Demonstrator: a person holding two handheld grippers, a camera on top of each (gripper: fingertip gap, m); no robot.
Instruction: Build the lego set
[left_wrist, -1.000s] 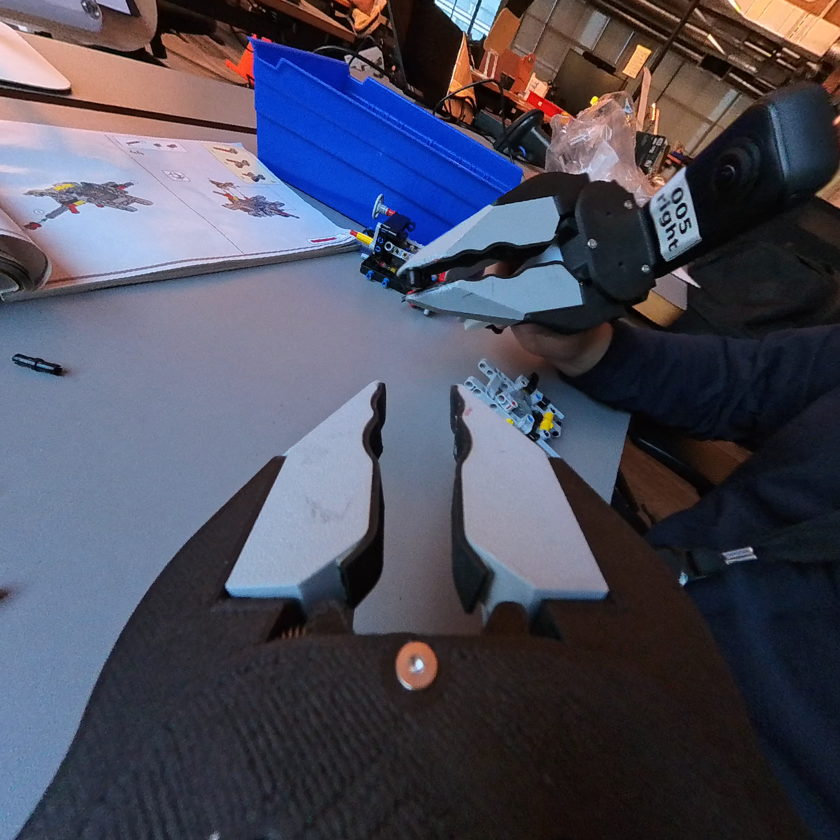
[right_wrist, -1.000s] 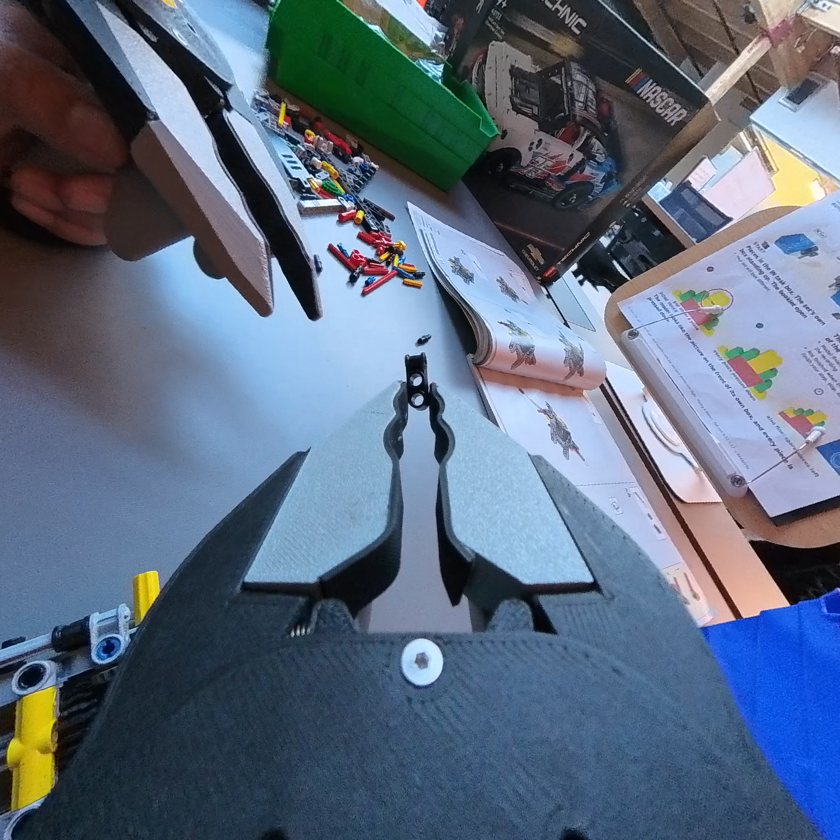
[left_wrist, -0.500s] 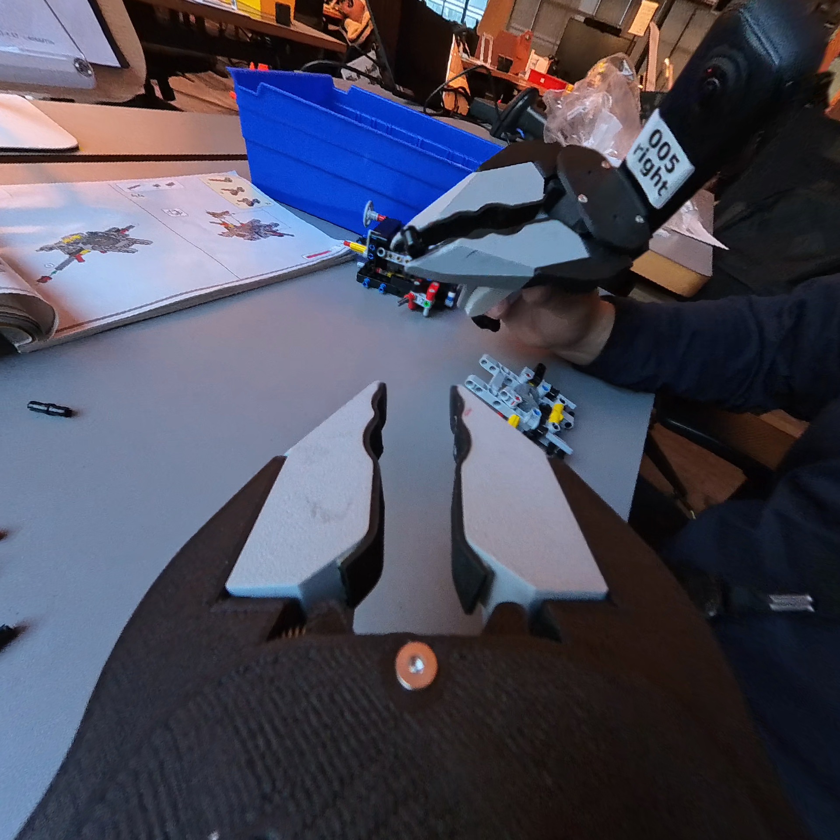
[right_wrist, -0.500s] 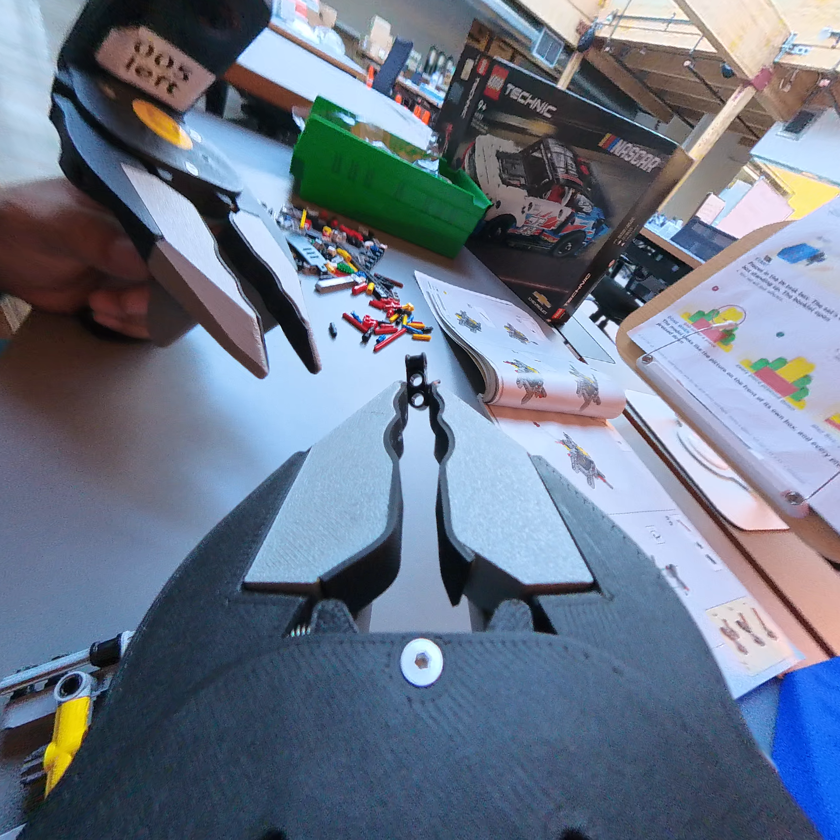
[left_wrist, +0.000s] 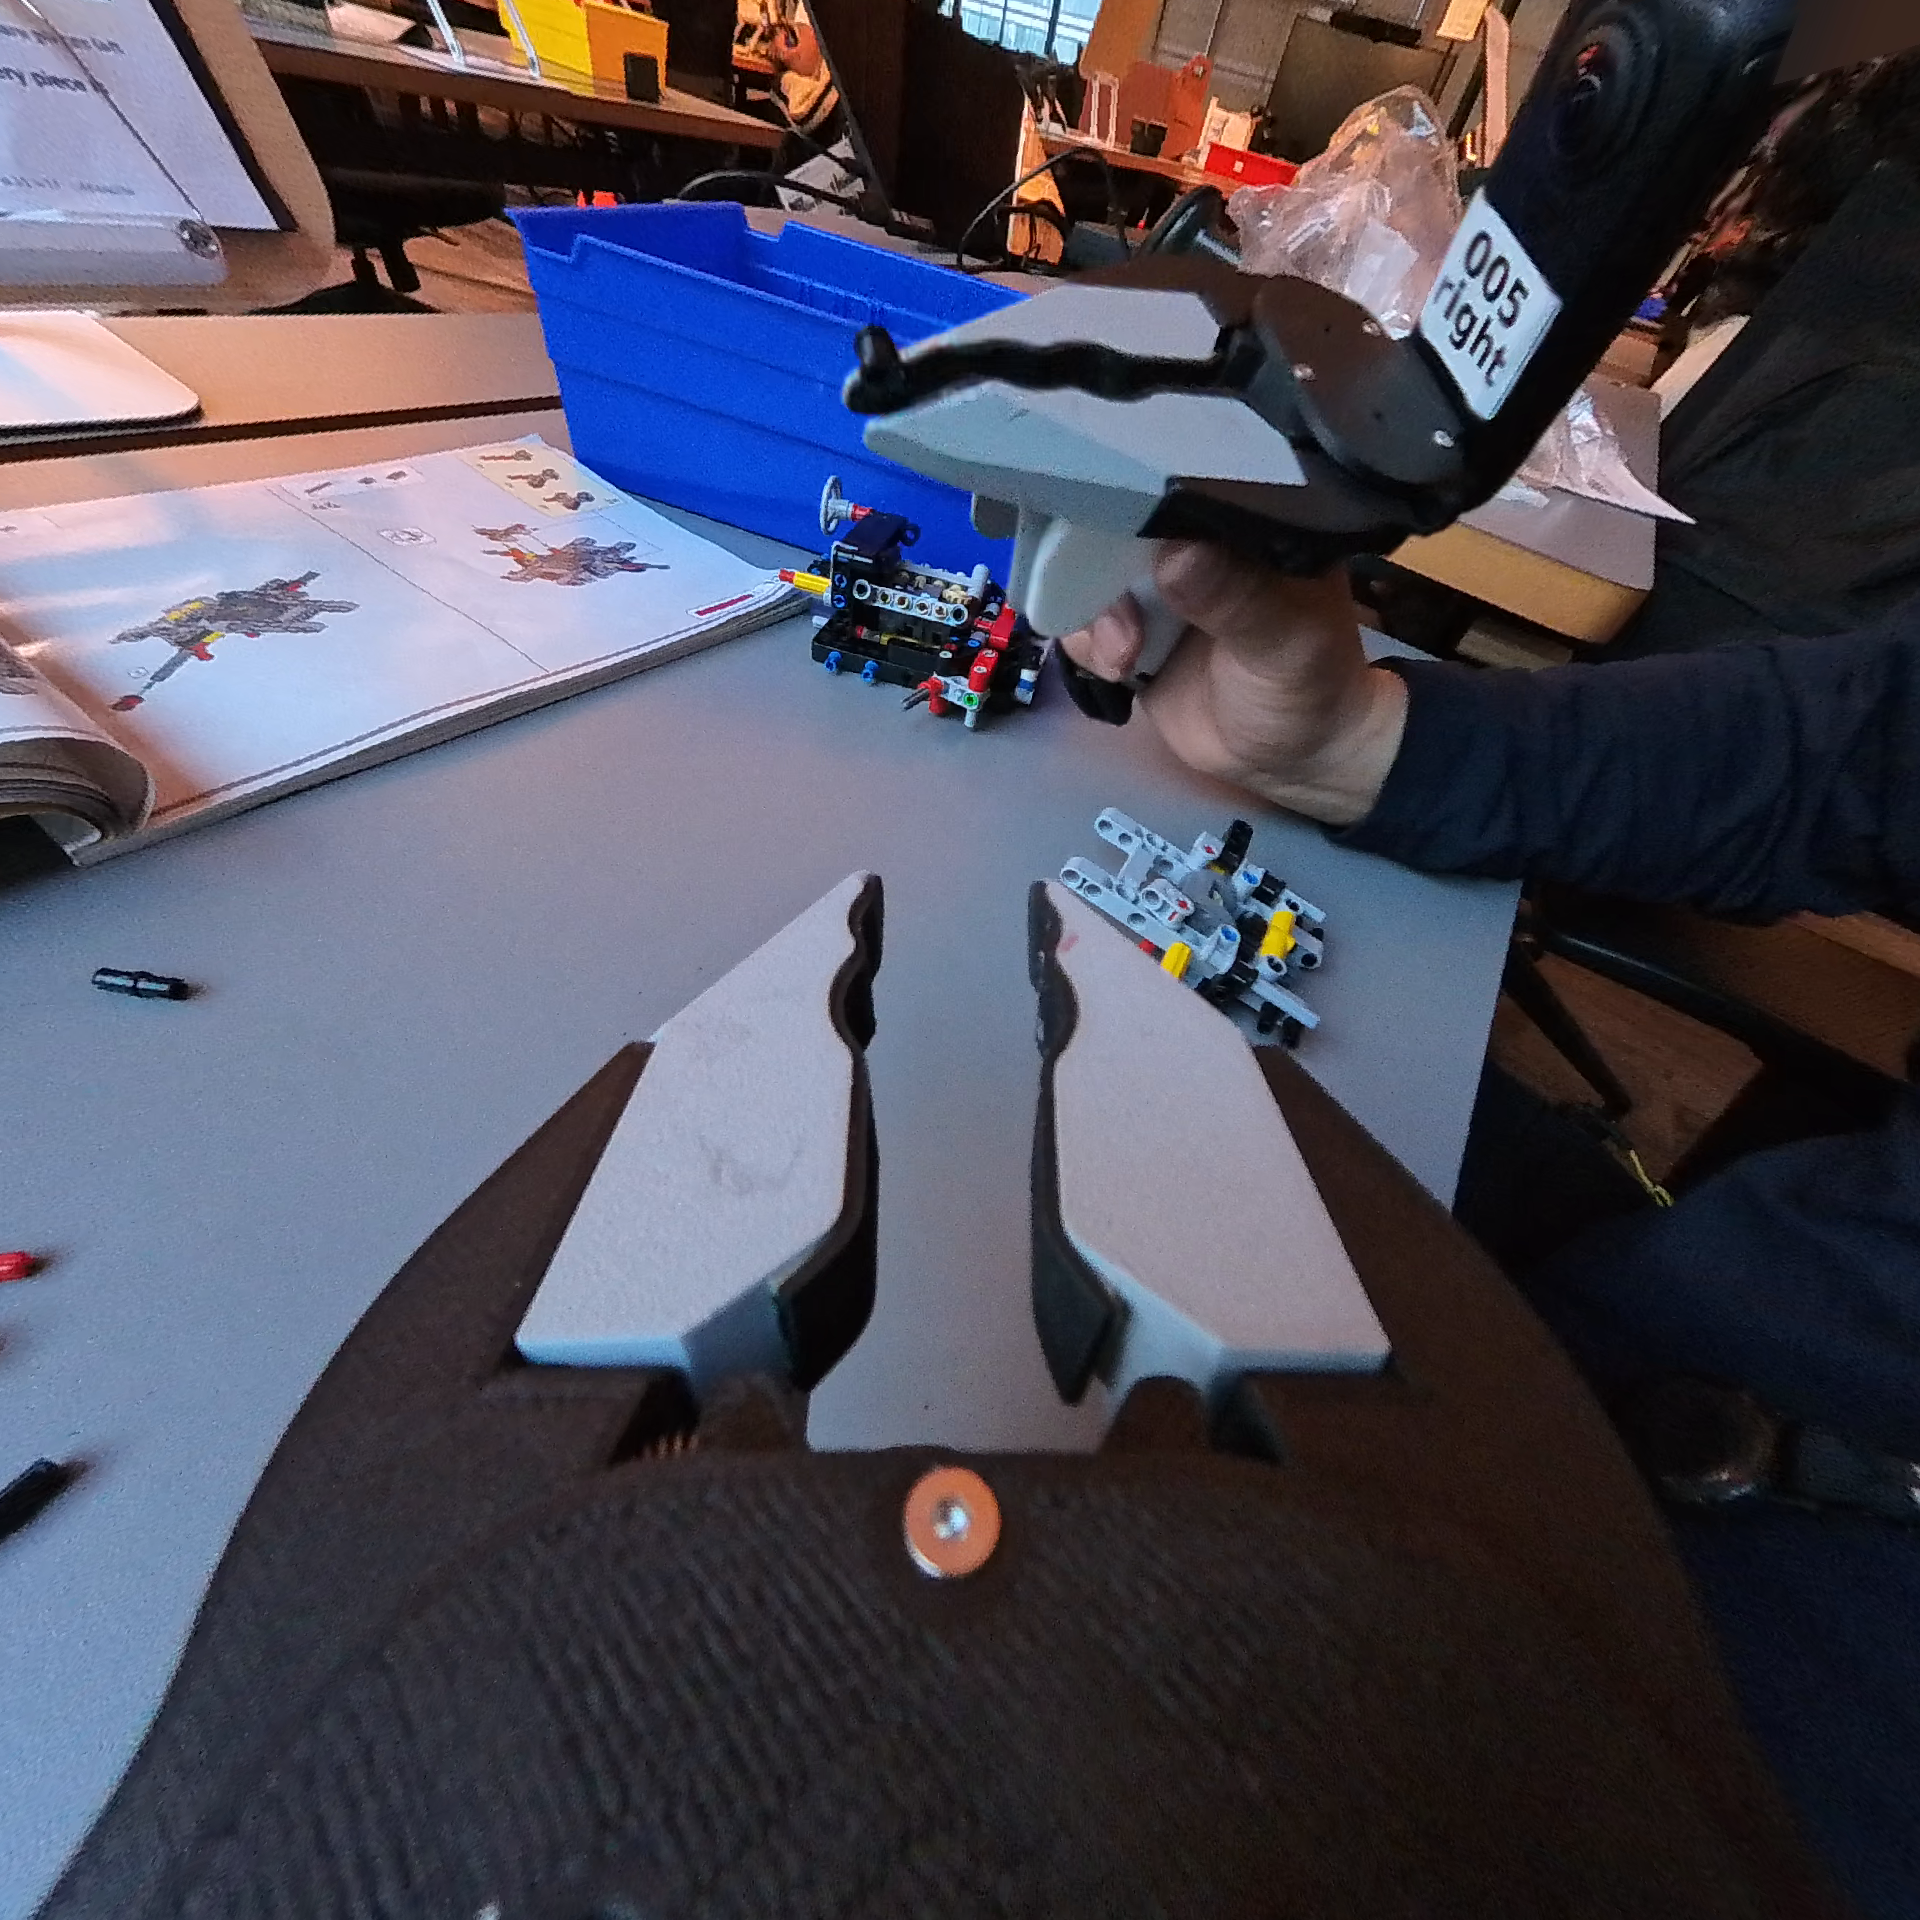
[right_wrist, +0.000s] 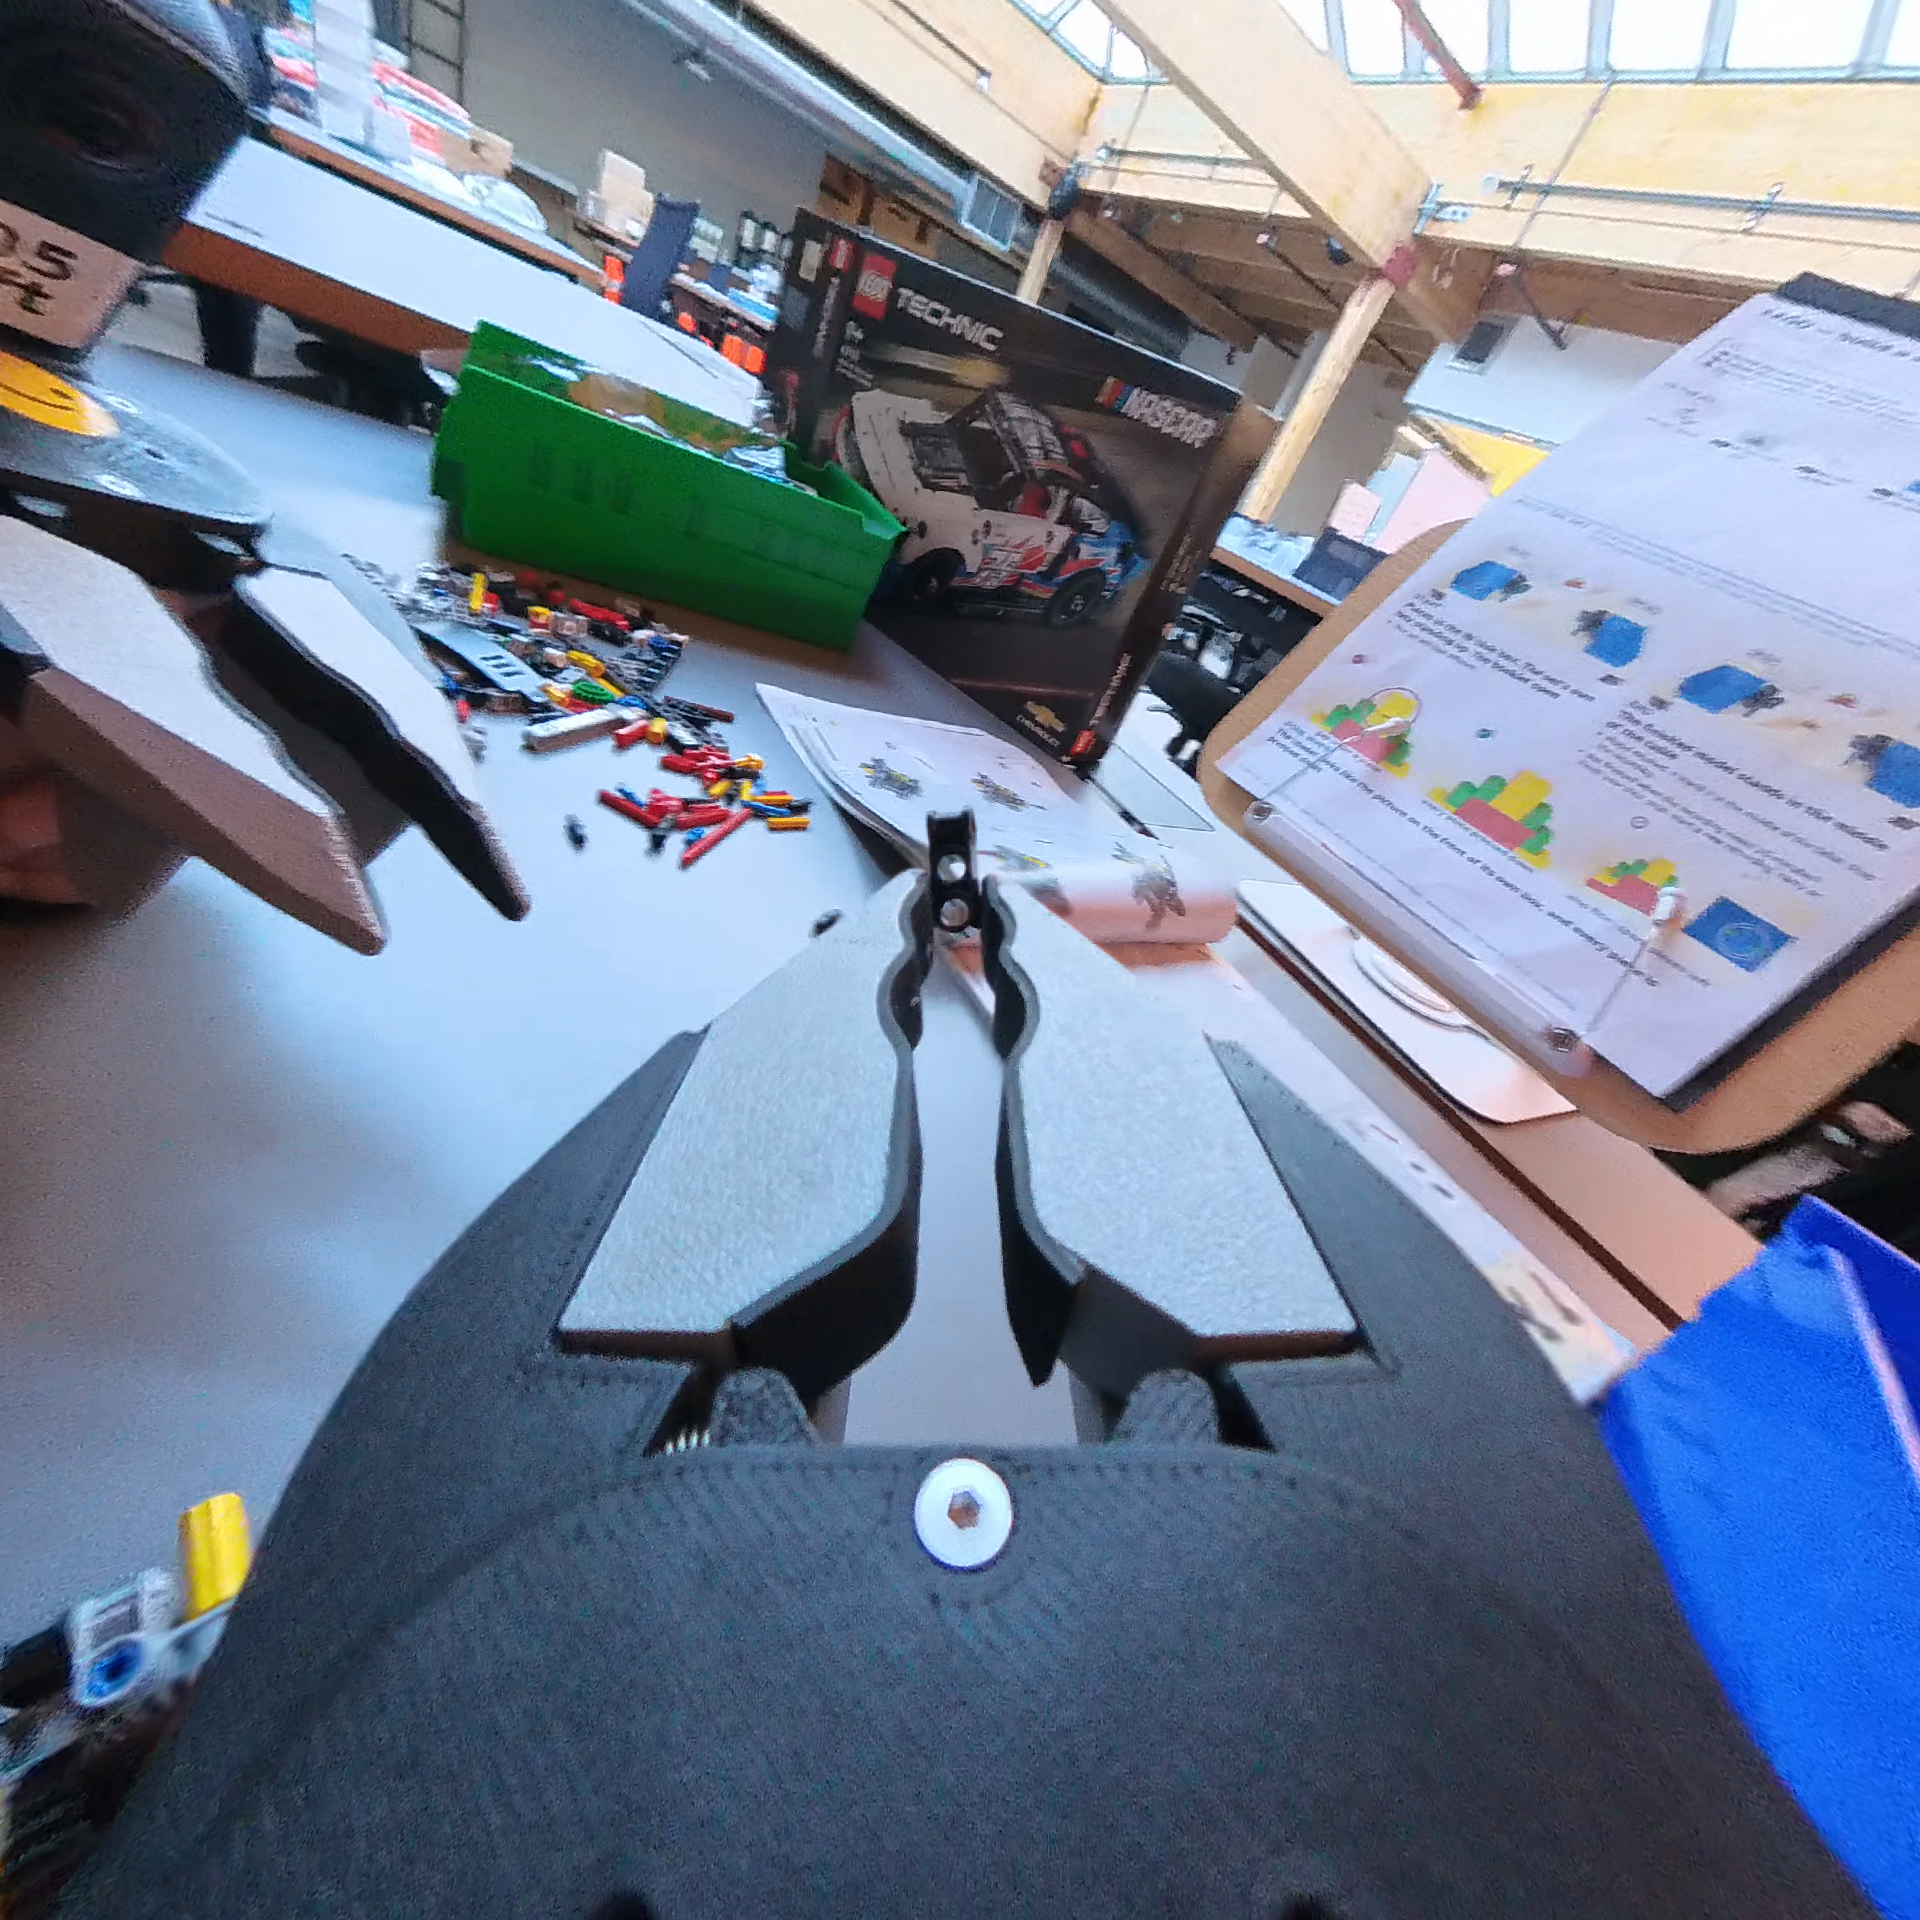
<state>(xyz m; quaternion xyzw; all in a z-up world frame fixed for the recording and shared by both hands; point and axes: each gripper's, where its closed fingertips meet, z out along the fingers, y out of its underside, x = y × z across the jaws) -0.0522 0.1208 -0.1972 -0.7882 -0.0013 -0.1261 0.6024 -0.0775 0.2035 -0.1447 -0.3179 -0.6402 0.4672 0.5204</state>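
Note:
My right gripper (right_wrist: 951, 914) is shut on a small black building-toy connector (right_wrist: 951, 862) with two holes, pinched at its fingertips and held in the air above the grey table (right_wrist: 260, 1091). It also shows in the left wrist view (left_wrist: 883, 384), raised in front of the blue bin (left_wrist: 707, 353). My left gripper (left_wrist: 954, 914) is open and empty, low over the grey table (left_wrist: 520, 935). A grey building-toy assembly (left_wrist: 1205, 925) lies just to the right of its fingertips. A black and red assembly (left_wrist: 925, 623) stands farther off, under the right gripper.
An open instruction booklet (left_wrist: 312, 613) lies at the left. A loose black pin (left_wrist: 140, 983) lies on the table. A pile of small coloured parts (right_wrist: 623, 707), a green bin (right_wrist: 655, 509), a boxed kit (right_wrist: 997, 457) and an instruction board (right_wrist: 1621, 686) stand beyond. The left gripper's tips are roughly 10 centimetres from the right gripper's.
My right gripper has risen and tilted up with the black connector still pinched in it. My left gripper stayed open over the table and shifted a little.

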